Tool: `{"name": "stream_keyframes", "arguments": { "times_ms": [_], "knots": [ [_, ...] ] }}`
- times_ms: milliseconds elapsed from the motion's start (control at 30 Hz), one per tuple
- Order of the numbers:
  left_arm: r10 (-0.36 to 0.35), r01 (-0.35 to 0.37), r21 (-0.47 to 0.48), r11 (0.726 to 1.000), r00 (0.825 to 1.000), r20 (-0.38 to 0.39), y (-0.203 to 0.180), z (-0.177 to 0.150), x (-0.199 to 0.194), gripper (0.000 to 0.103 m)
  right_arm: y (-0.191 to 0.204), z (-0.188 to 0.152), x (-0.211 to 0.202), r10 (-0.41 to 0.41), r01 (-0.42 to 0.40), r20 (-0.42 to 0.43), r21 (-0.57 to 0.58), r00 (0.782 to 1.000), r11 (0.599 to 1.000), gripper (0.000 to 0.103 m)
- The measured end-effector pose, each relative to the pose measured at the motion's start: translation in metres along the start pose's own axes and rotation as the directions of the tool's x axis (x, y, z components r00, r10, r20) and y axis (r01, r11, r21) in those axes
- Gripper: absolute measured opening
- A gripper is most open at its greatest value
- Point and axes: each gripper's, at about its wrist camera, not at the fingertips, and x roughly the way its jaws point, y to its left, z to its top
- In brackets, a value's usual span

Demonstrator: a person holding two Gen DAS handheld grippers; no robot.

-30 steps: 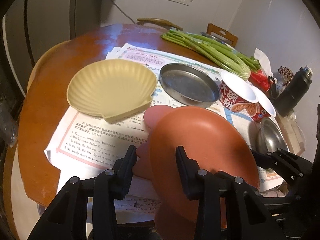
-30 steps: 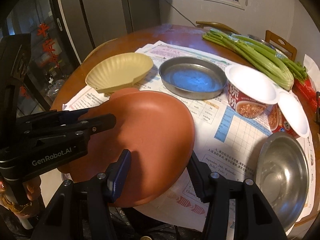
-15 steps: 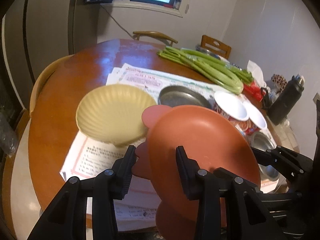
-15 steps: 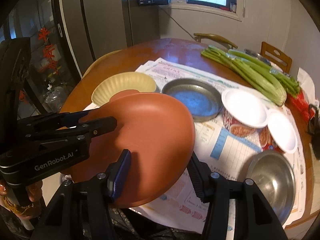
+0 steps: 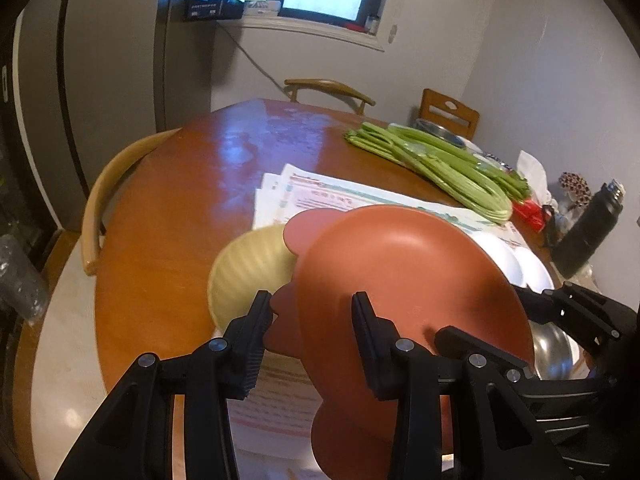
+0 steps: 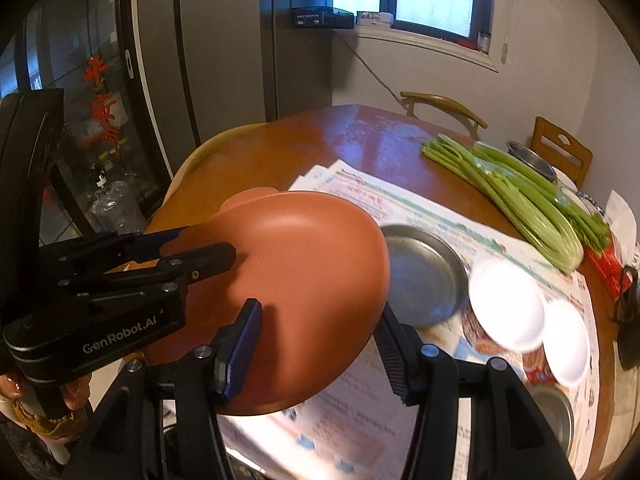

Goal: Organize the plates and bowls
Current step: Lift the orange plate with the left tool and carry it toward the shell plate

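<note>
Terracotta plate [image 6: 296, 280] held tilted above the table [image 5: 180, 208].
Left gripper [image 5: 308, 340] and right gripper [image 6: 316, 344] both clamp its rim, keeping it clear of the shell dish [image 5: 248, 276].

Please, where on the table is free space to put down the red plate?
Bare wood lies left of the newspapers and yellow shell dish, up to the celery. Crowded: metal pan, white-lidded cups, steel bowl.

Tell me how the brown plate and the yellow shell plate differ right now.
The brown plate is reddish brown and smooth; the yellow shell plate is pale yellow and ribbed like a scallop. The brown plate is held up and tilted, with the left claw at its rim; the yellow shell plate rests flat on the papers. The brown plate shows almost whole, while it hides part of the yellow shell plate. Both are shallow dishes.
</note>
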Motion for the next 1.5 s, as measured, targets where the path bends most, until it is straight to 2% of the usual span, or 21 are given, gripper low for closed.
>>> {"name": "stream_keyframes", "arguments": {
  "times_ms": [267,400,767,1133,1500],
  "knots": [
    [0.038,-0.038,-0.016,0.999,0.999,0.001,0.028,0.02,0.01,0.041,0.014,0.027,0.023,0.019,-0.019,-0.011,-0.033,1.0,0.999,0.056],
    [0.049,-0.049,-0.021,0.999,0.999,-0.011,0.038,0.024,0.021,0.041,0.018,0.034,0.035,0.026,-0.026,-0.002,-0.013,1.0,1.0,0.056],
    [0.074,-0.074,-0.003,0.997,0.994,-0.082,0.048,0.02,0.06,0.041,0.017,0.027,0.07,0.047,-0.044,-0.052,0.048,0.998,0.998,0.056],
    [0.121,-0.12,0.01,0.993,0.988,-0.096,0.054,0.024,0.086,0.041,0.021,0.021,0.087,0.065,-0.058,-0.084,0.079,0.994,0.995,0.056],
    [0.11,-0.111,0.002,0.994,0.987,-0.115,0.062,0.021,0.1,0.041,0.026,0.017,0.097,0.063,-0.056,-0.113,0.064,0.992,0.996,0.056]
  ]
}}
